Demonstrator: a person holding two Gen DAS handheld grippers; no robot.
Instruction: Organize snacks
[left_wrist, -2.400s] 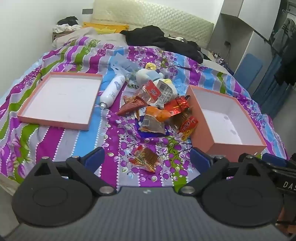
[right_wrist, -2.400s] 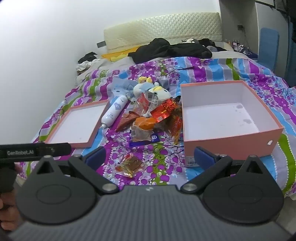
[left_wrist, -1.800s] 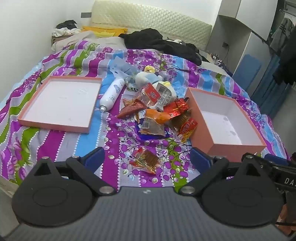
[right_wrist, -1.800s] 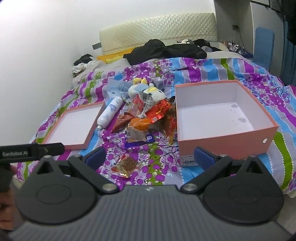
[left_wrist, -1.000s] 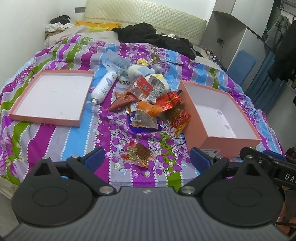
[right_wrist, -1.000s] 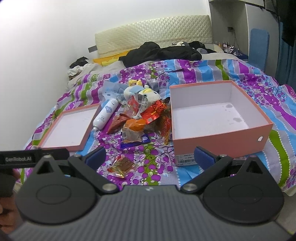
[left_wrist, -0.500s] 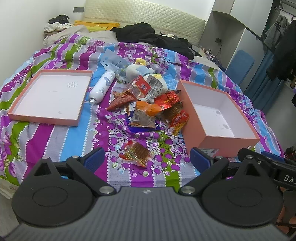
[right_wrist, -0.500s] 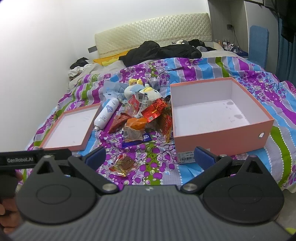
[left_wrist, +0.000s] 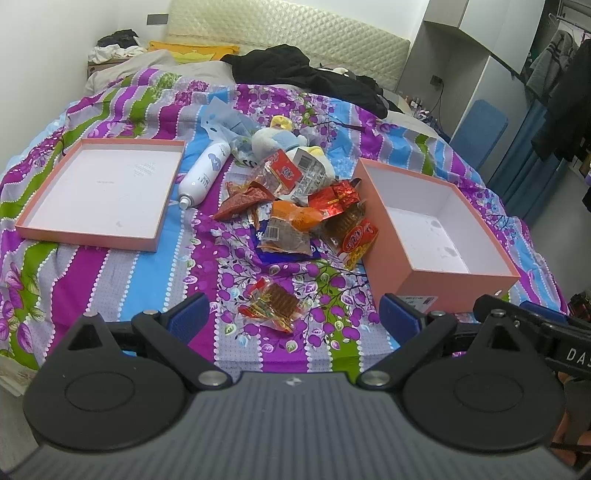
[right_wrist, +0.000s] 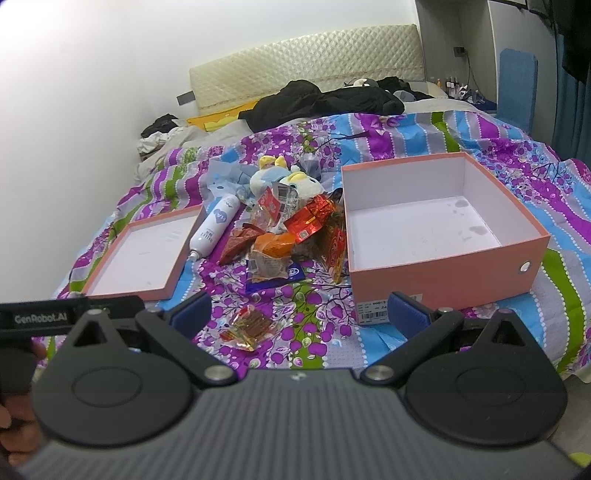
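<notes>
A pile of wrapped snacks (left_wrist: 295, 206) lies mid-bed, also in the right wrist view (right_wrist: 284, 236). One loose brown-and-gold snack packet (left_wrist: 271, 304) lies nearest me, seen too in the right wrist view (right_wrist: 249, 326). An empty pink box (left_wrist: 428, 229) stands right of the pile; it also shows in the right wrist view (right_wrist: 436, 229). Its shallow lid (left_wrist: 99, 188) lies open side up on the left. My left gripper (left_wrist: 295, 314) is open and empty, held above the bed's near edge. My right gripper (right_wrist: 301, 306) is open and empty, beside it.
A white spray bottle (left_wrist: 203, 173), a plush toy (left_wrist: 277, 138) and a crumpled blue bag (left_wrist: 225, 123) lie behind the snacks. Black clothes (left_wrist: 303, 77) lie at the headboard. The striped floral bedspread (left_wrist: 92, 277) ends just before the grippers.
Both grippers have drawn back and risen a little, so more of the bed's near edge shows. Nothing on the bed has moved. Both stay open.
</notes>
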